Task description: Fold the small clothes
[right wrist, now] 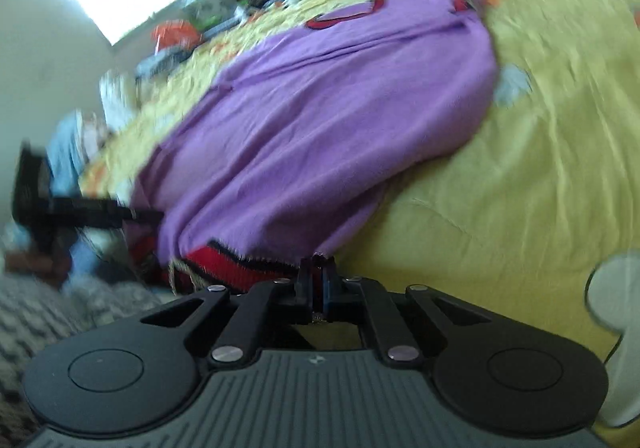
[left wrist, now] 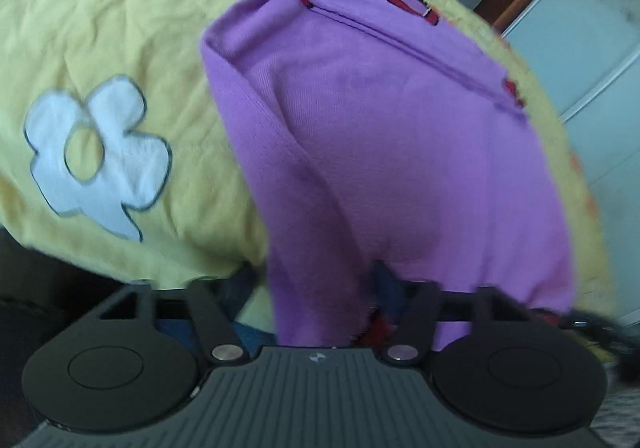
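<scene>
Purple knit fabric, soft and limp, is making up the small purple garment with red-and-black trim [left wrist: 380, 136], which is lying on the yellow quilted bedspread with white flower patches [left wrist: 120, 28]. It is looking light and floppy, likely to sag and crease wherever it is unsupported, so the near hem corners are seeming the sensible places to take hold.

In the right wrist view, the right gripper [right wrist: 317, 284] is sitting with its jaws pressed together on the garment's near hem, at the red-and-black trim; the cloth is spreading away toward 12 o'clock and 11 o'clock.

In the left wrist view, the left gripper [left wrist: 312, 288] is standing with its jaws partly apart, the hem draping down between them at 12 o'clock. Whether its pads are pressing the cloth I cannot tell; blur and folds are hiding the tips.
</scene>
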A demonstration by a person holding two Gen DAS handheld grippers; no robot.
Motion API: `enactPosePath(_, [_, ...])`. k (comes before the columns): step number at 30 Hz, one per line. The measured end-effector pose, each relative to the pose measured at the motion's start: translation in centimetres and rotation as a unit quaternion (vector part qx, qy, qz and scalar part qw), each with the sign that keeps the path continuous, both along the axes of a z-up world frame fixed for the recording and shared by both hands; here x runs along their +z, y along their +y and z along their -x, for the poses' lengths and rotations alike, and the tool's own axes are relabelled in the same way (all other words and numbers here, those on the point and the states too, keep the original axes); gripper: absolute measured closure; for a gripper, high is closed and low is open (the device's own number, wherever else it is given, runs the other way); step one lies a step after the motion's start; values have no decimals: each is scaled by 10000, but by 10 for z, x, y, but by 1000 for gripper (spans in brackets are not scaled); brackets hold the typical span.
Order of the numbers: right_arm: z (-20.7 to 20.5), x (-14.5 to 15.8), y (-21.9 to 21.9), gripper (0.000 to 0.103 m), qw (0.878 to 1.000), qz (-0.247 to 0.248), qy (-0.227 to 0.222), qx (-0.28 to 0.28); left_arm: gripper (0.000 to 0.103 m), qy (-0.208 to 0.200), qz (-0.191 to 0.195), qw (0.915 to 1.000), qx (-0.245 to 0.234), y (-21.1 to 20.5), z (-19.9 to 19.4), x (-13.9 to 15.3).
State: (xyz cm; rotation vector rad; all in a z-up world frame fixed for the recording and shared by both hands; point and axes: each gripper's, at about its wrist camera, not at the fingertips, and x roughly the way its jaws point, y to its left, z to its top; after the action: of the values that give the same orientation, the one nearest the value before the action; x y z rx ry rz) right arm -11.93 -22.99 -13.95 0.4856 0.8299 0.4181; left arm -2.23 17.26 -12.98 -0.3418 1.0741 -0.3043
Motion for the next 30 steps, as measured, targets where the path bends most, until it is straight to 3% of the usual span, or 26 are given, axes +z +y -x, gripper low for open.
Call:
enactPosePath(2, [5, 3, -19, 100, 9977, -550, -115, -372, 75, 96, 444, 9989, 124, 19, 1, -1])
enactPosePath(4, [11, 13, -36, 100, 9926, -964, -271, -680, 88, 106, 1051, 9939, 303, 37, 6, 1])
enactPosePath(7, [24, 40, -54, 100, 9831, -1455, -621, -925, 89, -63, 1783, 9831, 407, 51, 11, 16])
enactPosePath(10, [42, 71, -70, 100, 9768, -1617, -930, -1055, 94, -167, 2122, 9764, 358, 54, 15, 29])
enactPosePath(12, [55, 88, -78, 100, 9789, -1408, -1009, -1081, 94, -208, 1923, 9807, 290, 52, 18, 33])
enactPosePath(14, [66, 89, -82, 100, 9874, -886, -747, -1075, 94, -133, 1553, 9875, 256, 48, 21, 28])
enactPosePath(17, [69, 61, -84, 100, 9945, -508, -90, -910, 94, 32, 882, 9958, 222, 52, 36, 11])
enactPosePath(18, [68, 52, -78, 99, 9960, -174, 126, -872, 94, 126, 612, 9977, 248, 54, 39, 4])
enactPosePath(21, [61, 43, -72, 97, 9918, 640, 244, -1081, 96, -30, -233, 9997, 87, 44, 46, 7])
enactPosePath(22, [59, 45, -74, 97, 9884, 822, 240, -1256, 92, -130, -391, 9991, 100, 43, 47, 13])
enactPosePath(24, [54, 51, -81, 97, 9889, 637, 107, -1340, 55, -298, -58, 9994, 147, 47, 46, 22])
enactPosePath(25, [52, 55, -83, 95, 9896, 505, -9, -1347, 20, -404, 151, 9989, 188, 48, 44, 25])
enactPosePath(26, [50, 57, -83, 94, 9896, 419, -70, -1372, 1, -505, 266, 9980, 255, 48, 43, 26])
enactPosePath(29, [44, 55, -79, 77, 9905, 281, -103, -1340, 6, -548, -103, 9981, 251, 36, 35, 20])
enactPosePath(30, [43, 53, -76, 67, 9910, 226, -125, -1317, 6, -563, -231, 9980, 181, 34, 35, 16])
